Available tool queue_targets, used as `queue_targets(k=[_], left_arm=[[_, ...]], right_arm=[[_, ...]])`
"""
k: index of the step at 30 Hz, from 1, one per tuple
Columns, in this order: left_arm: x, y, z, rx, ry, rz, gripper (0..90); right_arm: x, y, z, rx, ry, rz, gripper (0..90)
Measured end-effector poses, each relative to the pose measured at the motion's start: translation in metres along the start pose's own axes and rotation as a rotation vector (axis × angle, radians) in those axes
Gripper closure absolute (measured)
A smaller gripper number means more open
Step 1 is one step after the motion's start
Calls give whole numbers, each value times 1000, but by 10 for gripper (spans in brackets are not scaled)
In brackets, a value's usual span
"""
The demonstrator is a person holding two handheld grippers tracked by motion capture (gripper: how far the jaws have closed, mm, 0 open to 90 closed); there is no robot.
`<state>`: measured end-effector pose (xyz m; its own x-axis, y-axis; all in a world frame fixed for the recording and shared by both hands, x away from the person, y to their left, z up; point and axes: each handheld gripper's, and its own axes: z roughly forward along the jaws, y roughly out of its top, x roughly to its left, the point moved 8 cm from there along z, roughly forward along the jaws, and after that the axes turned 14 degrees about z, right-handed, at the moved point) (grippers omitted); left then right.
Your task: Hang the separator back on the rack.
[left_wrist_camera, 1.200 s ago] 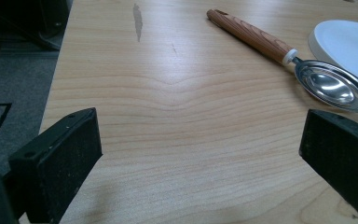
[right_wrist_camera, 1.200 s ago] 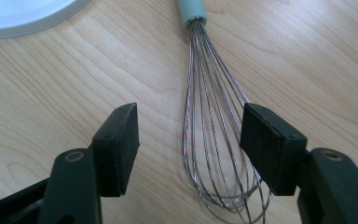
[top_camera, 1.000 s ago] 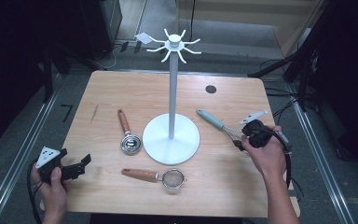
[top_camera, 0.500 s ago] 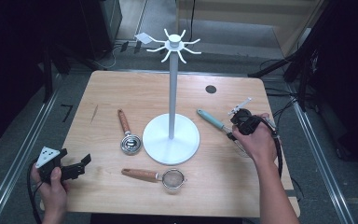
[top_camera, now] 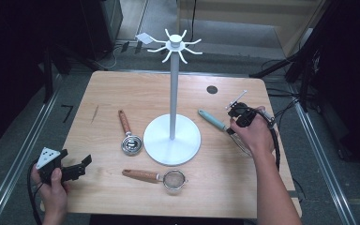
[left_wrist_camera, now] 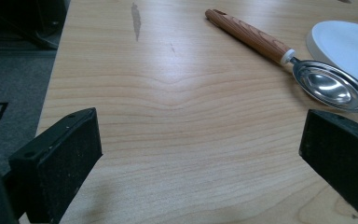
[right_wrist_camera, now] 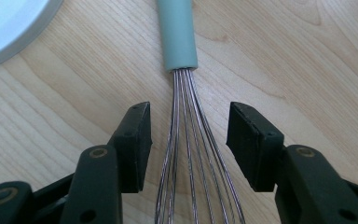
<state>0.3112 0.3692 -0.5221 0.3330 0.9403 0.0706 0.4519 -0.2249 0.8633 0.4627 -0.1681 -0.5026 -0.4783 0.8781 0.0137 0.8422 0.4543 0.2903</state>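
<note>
Whisk (right_wrist_camera: 182, 140) wires lie between the spread fingers of the right gripper (right_wrist_camera: 189, 140), one finger on each side and neither touching them; its pale green handle (top_camera: 212, 120) points toward the round base of the white stand (top_camera: 172, 138) on the wooden surface (top_camera: 122, 93). In the high view the right gripper (top_camera: 236, 123) sits low over the whisk, largely covered by the hand, so the contact there is hard to judge. The left gripper (top_camera: 77, 168) rests at the surface's near left corner, its fingers (left_wrist_camera: 60, 154) spread wide with only bare wood between them. A wooden-handled spoon (left_wrist_camera: 331, 86) lies just beside the stand's base, its bowl apparently empty. A small wooden-handled strainer (top_camera: 173, 179) lies near the front edge, its mesh cup holding nothing I can make out.
</note>
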Motion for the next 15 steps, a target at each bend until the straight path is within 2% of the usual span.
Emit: queue_targets(k=[2,4,5,9,15], left_arm=[[0,0,0,1,-1,1,0],[0,0,0,1,-2,-1,0],[0,0,0,5,-2,-2,0],[0,0,0,2,-3,0,0],[0,0,0,4,-2,-2,0]], right_arm=[[0,2,4,16,22,-5,563],[1,3,4,20,24,2,574],[3,4,6,33,42,3,585],[4,7,10,52,19,-10,585],[10,20,15,59,18,-42,612]])
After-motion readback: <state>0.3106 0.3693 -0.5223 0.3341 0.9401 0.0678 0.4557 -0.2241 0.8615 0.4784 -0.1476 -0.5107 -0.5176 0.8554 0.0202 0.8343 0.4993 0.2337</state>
